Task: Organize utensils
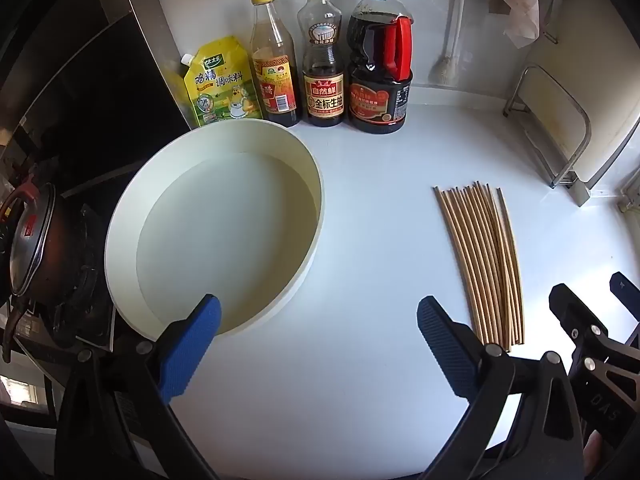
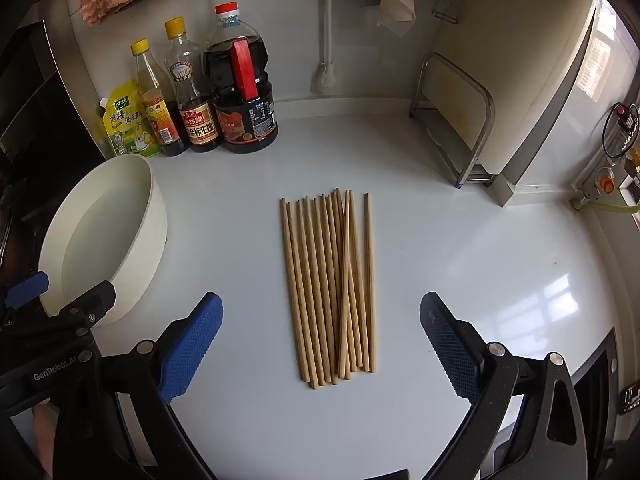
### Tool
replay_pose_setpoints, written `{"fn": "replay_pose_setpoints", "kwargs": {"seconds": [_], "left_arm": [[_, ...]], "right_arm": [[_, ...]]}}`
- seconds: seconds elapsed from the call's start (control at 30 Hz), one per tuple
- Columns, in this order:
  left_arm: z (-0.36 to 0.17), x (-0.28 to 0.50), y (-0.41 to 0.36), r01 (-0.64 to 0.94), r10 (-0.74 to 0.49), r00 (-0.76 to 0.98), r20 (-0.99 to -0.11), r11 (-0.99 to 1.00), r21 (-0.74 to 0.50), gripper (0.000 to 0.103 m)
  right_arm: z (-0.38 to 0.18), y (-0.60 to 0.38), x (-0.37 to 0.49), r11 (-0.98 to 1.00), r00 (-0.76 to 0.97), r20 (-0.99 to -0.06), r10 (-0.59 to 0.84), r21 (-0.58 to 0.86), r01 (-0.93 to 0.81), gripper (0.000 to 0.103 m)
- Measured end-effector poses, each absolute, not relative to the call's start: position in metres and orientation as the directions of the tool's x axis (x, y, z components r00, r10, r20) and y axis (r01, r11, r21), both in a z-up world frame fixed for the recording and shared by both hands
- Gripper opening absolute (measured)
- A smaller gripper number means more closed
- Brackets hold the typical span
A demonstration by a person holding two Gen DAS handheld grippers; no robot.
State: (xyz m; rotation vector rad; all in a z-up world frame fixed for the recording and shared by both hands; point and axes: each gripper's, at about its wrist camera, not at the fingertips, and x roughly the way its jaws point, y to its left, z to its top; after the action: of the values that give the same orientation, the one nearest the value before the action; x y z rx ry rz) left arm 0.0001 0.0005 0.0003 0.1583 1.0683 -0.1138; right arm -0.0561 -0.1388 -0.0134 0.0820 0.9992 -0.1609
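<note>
Right gripper (image 2: 320, 344): jaws wide apart, holding nothing, above the near ends of the chopsticks.
Left gripper (image 1: 320, 344): jaws wide apart, empty, over bare counter between bowl and chopsticks.
Chopsticks (image 2: 332, 284): pale wooden sticks lying side by side in a flat row, one crossing the others at a slant.
Bowl (image 1: 280, 140): round, cream, empty, left of the chopsticks.
Counter (image 2: 480, 280): glossy white.
Back wall: four sauce bottles (image 2: 196, 120) in a row, metal rack (image 2: 460, 120) at the right.

The left gripper (image 1: 318, 344) hides the chopsticks' (image 1: 486, 264) near ends (left wrist view only)
</note>
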Motion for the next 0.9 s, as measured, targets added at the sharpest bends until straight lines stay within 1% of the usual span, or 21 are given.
{"fn": "replay_pose_setpoints", "kwargs": {"seconds": [0.17, 0.4, 0.9], "left_arm": [[0.0, 0.001, 0.001, 0.174, -0.014, 0.476, -0.879, 0.982, 0.079, 0.097], [0.005, 0.001, 0.001, 0.172, -0.009, 0.482, -0.876, 0.981, 0.084, 0.097], [0.004, 0.008, 0.004, 0.167, -0.009, 0.484, -0.875, 0.983, 0.082, 0.097]], "right_arm": [[-0.018, -0.134, -0.058, 0.985, 0.526, -0.845, -0.096, -0.003, 0.174, 0.095], [-0.005, -0.141, -0.057, 0.985, 0.527, -0.844, -0.097, -0.004, 0.175, 0.095], [-0.007, -0.131, -0.06, 0.986, 0.537, -0.838, -0.098, -0.008, 0.167, 0.095]]}}
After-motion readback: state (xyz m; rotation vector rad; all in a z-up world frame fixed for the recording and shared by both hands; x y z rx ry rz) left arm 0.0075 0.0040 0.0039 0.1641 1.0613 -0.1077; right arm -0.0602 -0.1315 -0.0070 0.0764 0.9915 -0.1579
